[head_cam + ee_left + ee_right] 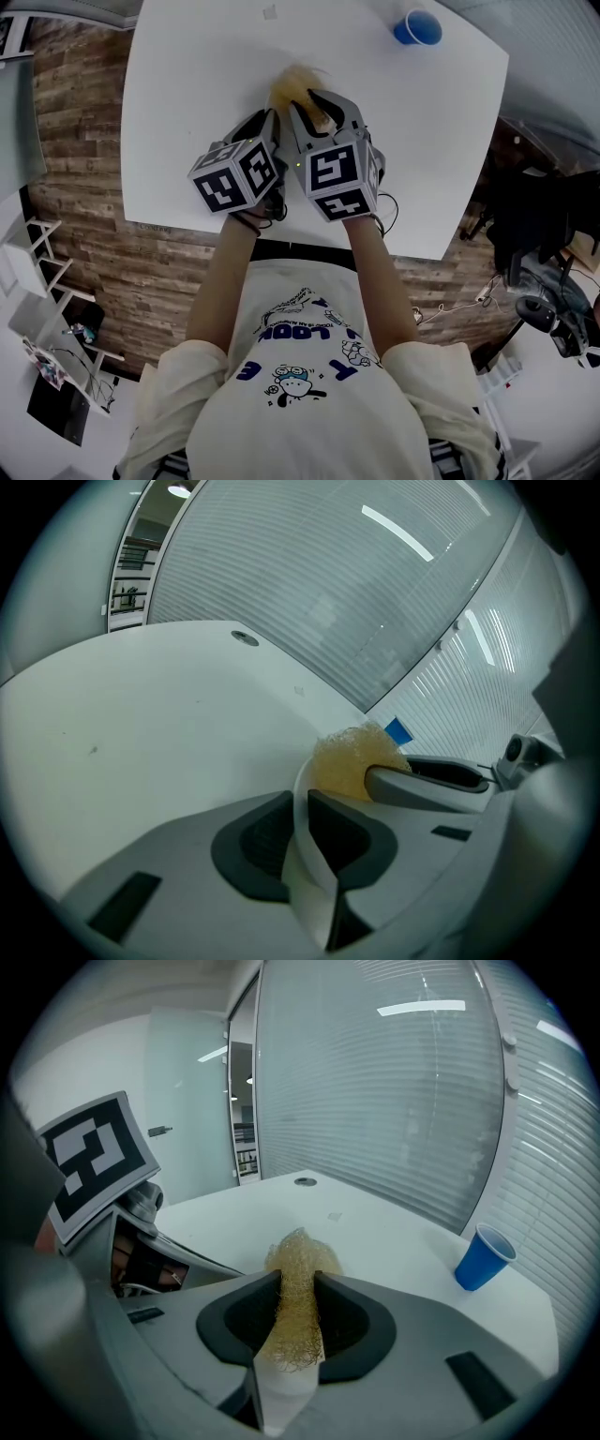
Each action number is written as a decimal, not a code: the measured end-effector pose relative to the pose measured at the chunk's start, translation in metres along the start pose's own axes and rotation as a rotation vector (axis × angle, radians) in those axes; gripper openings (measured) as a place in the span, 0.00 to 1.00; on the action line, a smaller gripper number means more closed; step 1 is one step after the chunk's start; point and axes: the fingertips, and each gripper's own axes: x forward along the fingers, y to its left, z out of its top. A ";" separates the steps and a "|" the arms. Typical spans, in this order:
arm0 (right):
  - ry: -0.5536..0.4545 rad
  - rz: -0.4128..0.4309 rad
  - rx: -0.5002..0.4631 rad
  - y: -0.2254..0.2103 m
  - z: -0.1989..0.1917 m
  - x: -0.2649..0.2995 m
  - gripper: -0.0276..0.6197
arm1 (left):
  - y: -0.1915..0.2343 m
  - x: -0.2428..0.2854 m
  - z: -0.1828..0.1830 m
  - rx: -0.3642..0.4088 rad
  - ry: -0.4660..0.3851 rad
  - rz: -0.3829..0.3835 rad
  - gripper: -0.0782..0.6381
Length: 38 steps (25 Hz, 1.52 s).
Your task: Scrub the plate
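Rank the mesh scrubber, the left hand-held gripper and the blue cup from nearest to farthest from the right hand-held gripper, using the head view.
1. mesh scrubber, between its jaws.
2. left hand-held gripper, just beside it, leftward.
3. blue cup, far off, upper right.

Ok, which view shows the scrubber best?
The right gripper view: the scrubber sits centred, clamped in the right hand-held gripper. The left gripper view shows it partly behind that gripper's jaw; the head view, only a blurred tuft.

Plate rim in left gripper's grip, tan scrubber behind
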 end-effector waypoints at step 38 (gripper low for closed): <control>0.057 0.032 0.072 0.018 -0.039 -0.033 0.19 | 0.006 0.001 0.000 -0.018 -0.009 0.012 0.21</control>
